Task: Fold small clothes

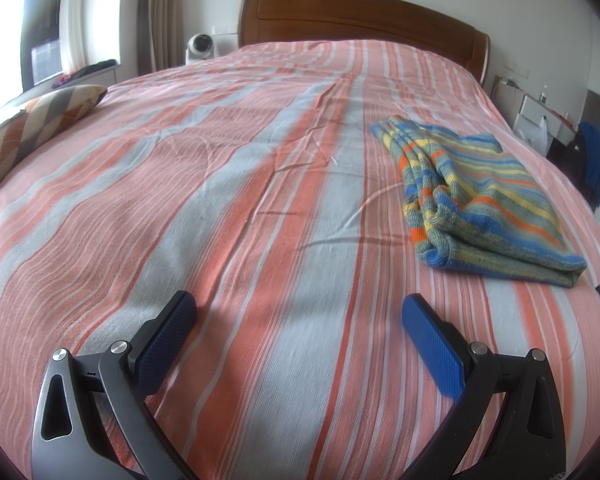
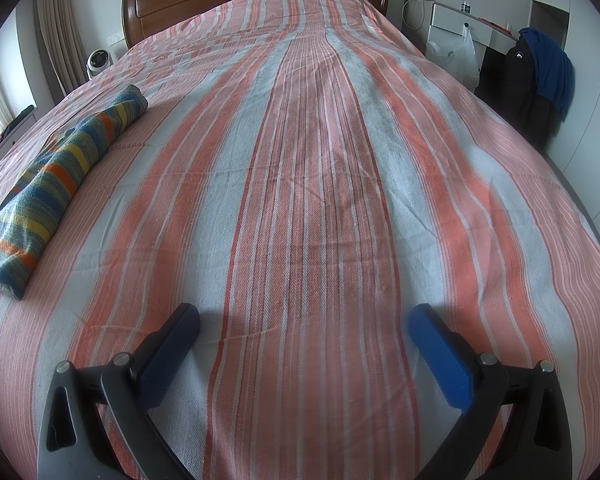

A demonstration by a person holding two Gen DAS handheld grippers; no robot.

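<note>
A striped knit garment (image 1: 484, 200) in blue, yellow, green and orange lies folded in a thick rectangle on the bed. It sits ahead and to the right of my left gripper (image 1: 296, 308), which is open and empty just above the sheet. In the right wrist view the same garment (image 2: 56, 176) lies far to the left of my right gripper (image 2: 304, 316), which is also open and empty above the sheet. Neither gripper touches the garment.
The bed has a pink, orange and grey striped sheet (image 1: 220, 200) and a wooden headboard (image 1: 360, 16). A patterned pillow (image 1: 40, 120) lies at the left edge. A small fan (image 1: 200, 46), a desk (image 2: 468, 28) and a chair with dark clothes (image 2: 540, 80) stand beside the bed.
</note>
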